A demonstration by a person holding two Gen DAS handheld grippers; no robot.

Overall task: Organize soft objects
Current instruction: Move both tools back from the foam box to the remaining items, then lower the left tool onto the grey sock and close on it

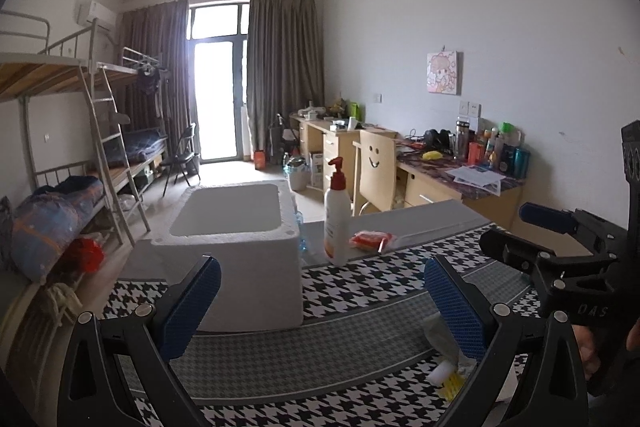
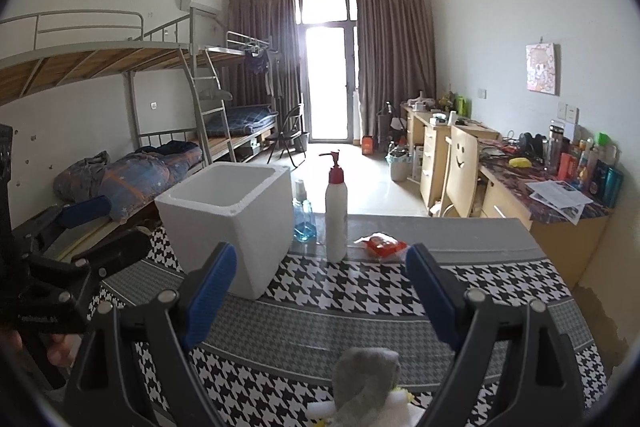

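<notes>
In the left wrist view, the left hand-held gripper (image 1: 322, 297) hovers above the houndstooth-covered desk (image 1: 360, 287) with its blue-padded fingers (image 1: 192, 303) spread wide and nothing between them. A white foam box (image 1: 236, 247), open at the top, stands toward the far left part of the desk, just ahead of the left finger. To its right, near the far edge, a white pump bottle with a red top (image 1: 337, 217) stands upright, and a small red packet (image 1: 370, 239) lies just beside it on the grey strip along that edge. Close to the near edge, partly hidden behind the right finger, lies a soft white and yellow object (image 1: 444, 373). The right hand-held gripper (image 1: 532, 231) shows at the right side, above the desk, its fingers apart. In the right wrist view, the right hand-held gripper (image 2: 322, 301) is likewise opened wide and holds nothing. Between its fingers at the near edge lies a soft grey object (image 2: 366, 383), with white and yellow soft pieces (image 2: 396, 403) touching it. The foam box (image 2: 228, 215) stands at the far left, a small blue liquid bottle (image 2: 303, 213) is behind it beside the pump bottle (image 2: 336, 209), and the red packet (image 2: 382, 245) rests near the far edge. The left hand-held gripper (image 2: 102, 227) appears at the left side, fingers apart.
</notes>
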